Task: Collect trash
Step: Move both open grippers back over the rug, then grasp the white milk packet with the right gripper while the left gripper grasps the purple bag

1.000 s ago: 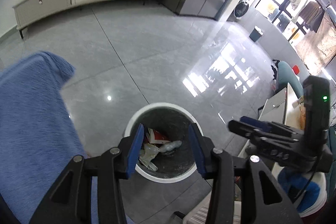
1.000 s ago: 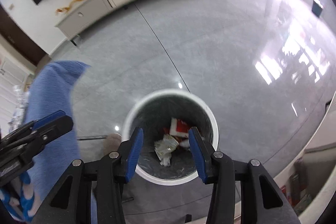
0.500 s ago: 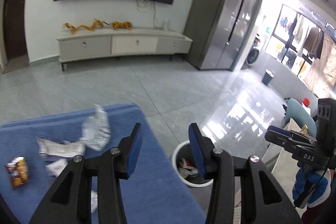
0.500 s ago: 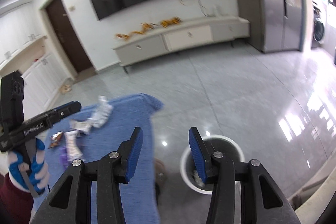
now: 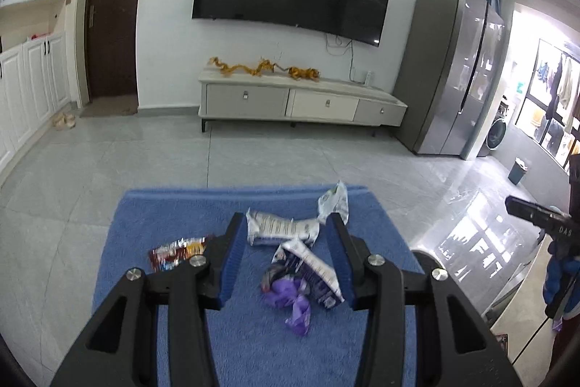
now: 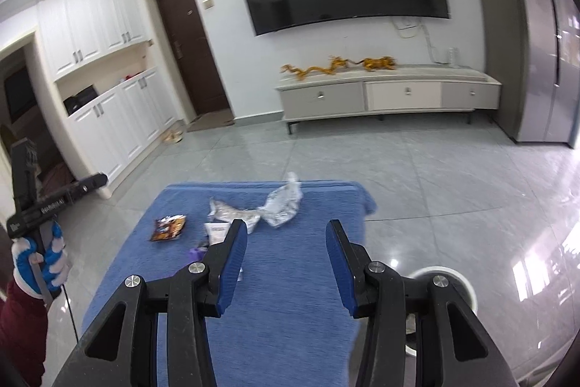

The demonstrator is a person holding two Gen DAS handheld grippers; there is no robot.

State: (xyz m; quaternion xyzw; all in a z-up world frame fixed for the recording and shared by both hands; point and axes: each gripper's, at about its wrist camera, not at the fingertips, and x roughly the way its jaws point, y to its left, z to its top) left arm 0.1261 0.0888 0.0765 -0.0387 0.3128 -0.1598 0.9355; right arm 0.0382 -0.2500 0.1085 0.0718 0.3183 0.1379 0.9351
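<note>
Several pieces of trash lie on a blue cloth-covered table (image 5: 181, 216) (image 6: 290, 278): a red snack packet (image 5: 174, 251) (image 6: 167, 228), a long silver wrapper (image 5: 281, 227) (image 6: 232, 214), a crumpled silver bag (image 5: 335, 202) (image 6: 284, 202), a purple-and-white wrapper (image 5: 311, 269) and a purple crumpled piece (image 5: 290, 292). My left gripper (image 5: 286, 260) is open and empty above the purple wrappers. My right gripper (image 6: 286, 263) is open and empty above bare cloth. The white-rimmed trash bin (image 6: 453, 281) stands on the floor right of the table.
A grey tiled floor (image 5: 253, 162) stretches to a low TV cabinet (image 5: 301, 104) under a wall TV. A grey fridge (image 5: 449, 71) stands at the right. White cupboards (image 6: 108, 133) and a dark door are at the left.
Both grippers have swung up from over the trash bin and now face the blue table with the trash. Both stay open and empty.
</note>
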